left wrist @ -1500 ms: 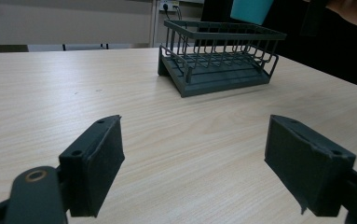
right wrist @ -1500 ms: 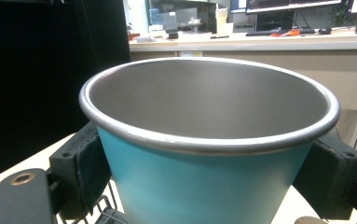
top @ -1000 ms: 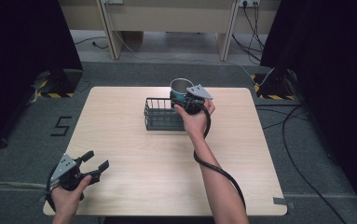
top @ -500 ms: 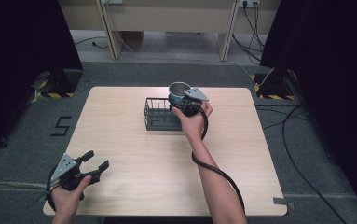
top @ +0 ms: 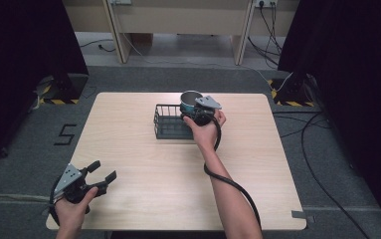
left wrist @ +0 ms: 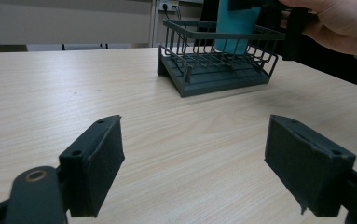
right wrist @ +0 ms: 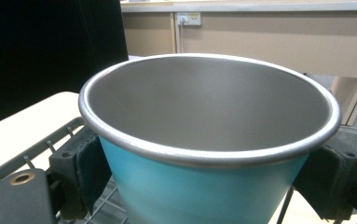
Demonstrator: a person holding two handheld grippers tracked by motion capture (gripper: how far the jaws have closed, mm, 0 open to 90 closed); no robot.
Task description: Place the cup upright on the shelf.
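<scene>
Teal cup (right wrist: 204,186) pinched upright in the right tongs (top: 197,110) over the right end of the wire rack (top: 168,124) at the desk's (top: 143,194) far middle, seemingly not yet set down, while the left tongs (top: 101,175) rest spread and empty at the near left corner.

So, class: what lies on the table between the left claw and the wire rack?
Nothing: in the left gripper view, bare wooden table runs from the open left claw to the wire rack.

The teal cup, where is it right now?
In the high view the teal cup sits gripped by the right gripper over the wire basket's right end, mid-table.
</scene>
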